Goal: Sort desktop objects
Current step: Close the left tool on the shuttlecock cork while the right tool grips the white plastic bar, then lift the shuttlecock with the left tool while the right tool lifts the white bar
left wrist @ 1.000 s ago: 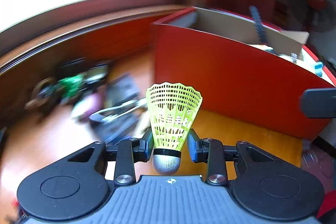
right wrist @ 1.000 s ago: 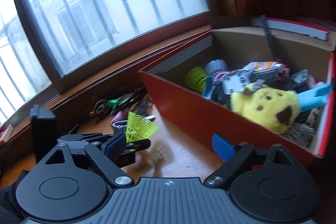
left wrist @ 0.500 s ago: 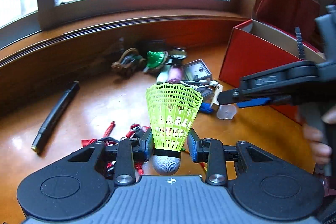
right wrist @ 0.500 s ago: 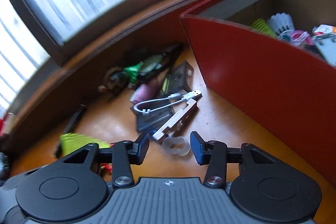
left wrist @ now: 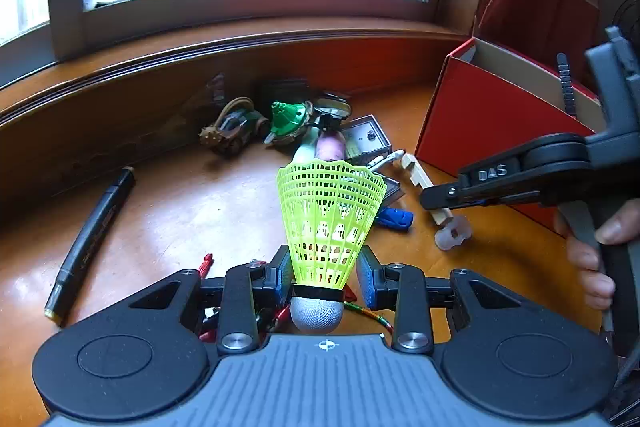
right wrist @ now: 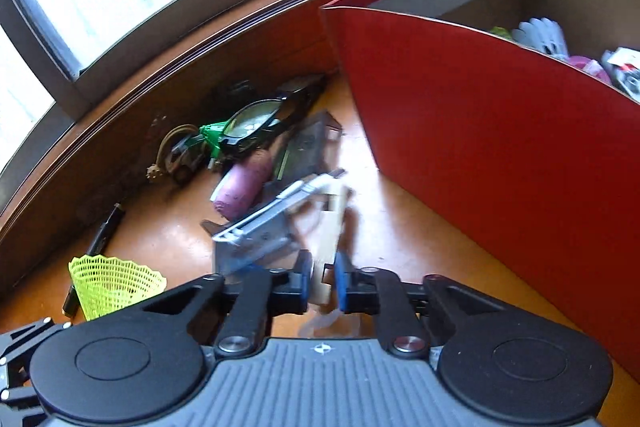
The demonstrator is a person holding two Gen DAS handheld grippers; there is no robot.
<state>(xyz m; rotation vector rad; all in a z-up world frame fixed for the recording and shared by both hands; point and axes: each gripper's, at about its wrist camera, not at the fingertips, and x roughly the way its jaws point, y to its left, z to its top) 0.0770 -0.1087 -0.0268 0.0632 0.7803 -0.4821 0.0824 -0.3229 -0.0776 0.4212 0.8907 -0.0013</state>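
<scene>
2 grippers work over the wooden tabletop (left wrist: 168,211). The left gripper (left wrist: 323,281) has its fingers clenched on a yellow-green shuttlecock (left wrist: 330,223), cork base toward the camera, skirt pointing out past the fingertips. The right gripper (right wrist: 323,277) has its fingers clamped on a pale wooden piece (right wrist: 331,239), which reaches forward from the fingertips toward a white cable (right wrist: 296,193). Right of those fingers stands a red box (right wrist: 500,147).
</scene>
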